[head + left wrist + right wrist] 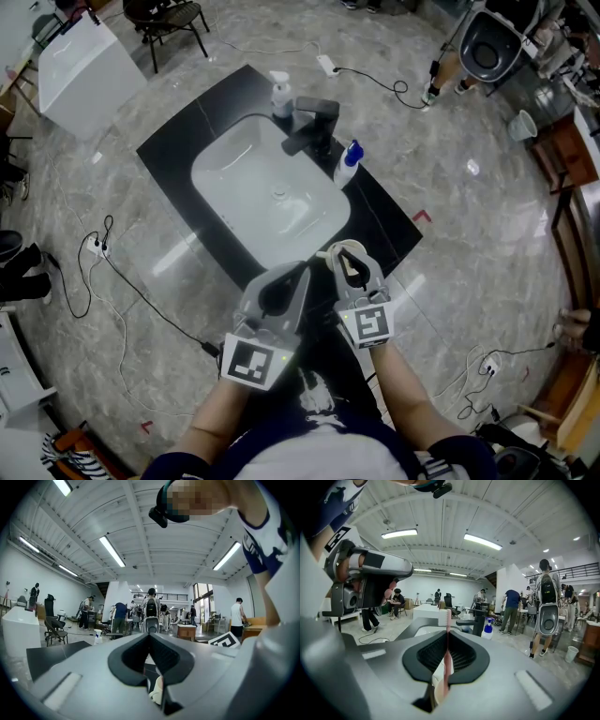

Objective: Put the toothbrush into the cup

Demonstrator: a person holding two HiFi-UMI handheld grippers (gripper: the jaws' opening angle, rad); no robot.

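Note:
My right gripper (447, 637) is shut on a pink toothbrush (447, 660) that stands upright between its jaws, white bristles on top. The handle's lower end runs down to a beige round cup (436, 691) just under the jaws. In the head view the right gripper (349, 261) hangs over the counter's front edge, with the cup's cream rim (361, 249) curving around it. My left gripper (284, 289) is close on its left, jaws together (150, 637). A pale object (157, 692) shows through the jaws' lower gap; I cannot tell whether it is gripped.
A white sink (267, 187) is set in a black counter (178, 141). Behind it stand a black faucet (314, 127), a white pump bottle (280, 94) and a blue-capped bottle (348, 161). Cables (103, 248) trail on the marble floor. A white box (84, 70) is far left.

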